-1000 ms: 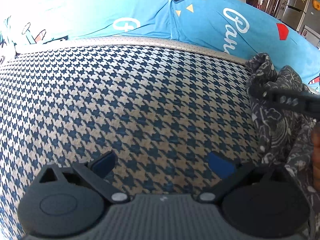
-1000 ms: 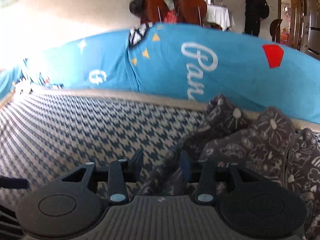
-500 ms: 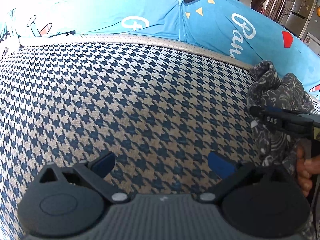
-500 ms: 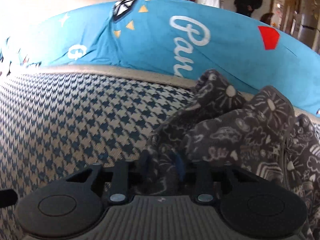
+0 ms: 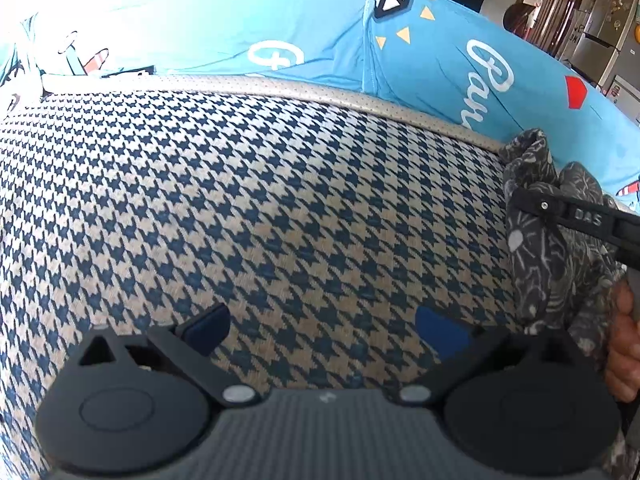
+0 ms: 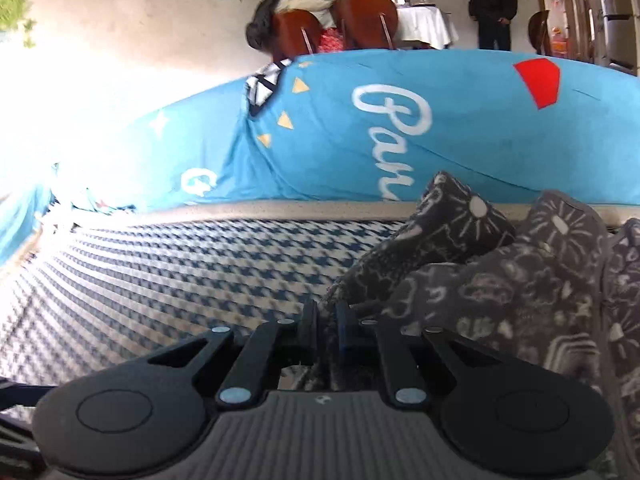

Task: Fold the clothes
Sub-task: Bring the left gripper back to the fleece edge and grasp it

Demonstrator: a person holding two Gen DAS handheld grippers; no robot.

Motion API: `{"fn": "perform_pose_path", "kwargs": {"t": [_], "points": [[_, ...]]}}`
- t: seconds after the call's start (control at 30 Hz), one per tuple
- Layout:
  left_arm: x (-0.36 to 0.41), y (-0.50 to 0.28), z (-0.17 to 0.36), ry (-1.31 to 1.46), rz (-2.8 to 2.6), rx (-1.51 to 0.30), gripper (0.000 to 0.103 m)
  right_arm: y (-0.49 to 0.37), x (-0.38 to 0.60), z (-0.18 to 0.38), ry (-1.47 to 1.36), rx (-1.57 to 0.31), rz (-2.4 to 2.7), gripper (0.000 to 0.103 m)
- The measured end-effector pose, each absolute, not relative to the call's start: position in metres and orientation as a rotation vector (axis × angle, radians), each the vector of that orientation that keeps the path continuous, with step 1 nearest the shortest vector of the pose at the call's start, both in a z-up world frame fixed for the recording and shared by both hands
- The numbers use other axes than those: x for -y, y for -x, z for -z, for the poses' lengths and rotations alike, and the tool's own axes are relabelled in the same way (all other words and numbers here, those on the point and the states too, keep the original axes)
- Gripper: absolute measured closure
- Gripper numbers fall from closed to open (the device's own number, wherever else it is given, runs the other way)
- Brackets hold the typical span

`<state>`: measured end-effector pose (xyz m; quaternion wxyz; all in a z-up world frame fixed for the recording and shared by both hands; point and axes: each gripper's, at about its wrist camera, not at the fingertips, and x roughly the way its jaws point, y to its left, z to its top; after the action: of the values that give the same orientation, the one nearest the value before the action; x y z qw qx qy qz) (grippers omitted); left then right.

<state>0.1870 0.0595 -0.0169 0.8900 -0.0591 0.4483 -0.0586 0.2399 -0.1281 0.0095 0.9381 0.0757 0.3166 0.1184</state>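
The left gripper (image 5: 322, 330) hovers low with its fingers spread wide apart and nothing between them. The right gripper (image 6: 326, 334) has its fingers drawn close together, pinching cloth (image 6: 500, 292). A hand (image 5: 622, 348) grips the right gripper's handle at the frame edge.
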Motion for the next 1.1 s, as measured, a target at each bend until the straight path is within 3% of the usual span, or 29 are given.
{"fn": "perform_pose_path", "kwargs": {"t": [0.27,0.47,0.7,1.1], "points": [[-0.088,-0.195,-0.002,0.215,0.060,-0.861,0.000,-0.212,0.109,-0.034,-0.234,-0.621,-0.633,0.092],[-0.098,-0.198,-0.010,0.257,0.031,-0.832,0.000,-0.184,0.089,-0.046,-0.136,-0.665,-0.863,0.091],[-0.081,-0.199,-0.010,0.251,0.086,-0.841,0.000,-0.174,0.097,-0.055,-0.003,-0.671,-0.703,0.091],[-0.027,-0.216,-0.005,0.196,0.205,-0.870,0.000,-0.160,0.173,-0.063,-0.165,-0.720,-0.271,0.084]]}}
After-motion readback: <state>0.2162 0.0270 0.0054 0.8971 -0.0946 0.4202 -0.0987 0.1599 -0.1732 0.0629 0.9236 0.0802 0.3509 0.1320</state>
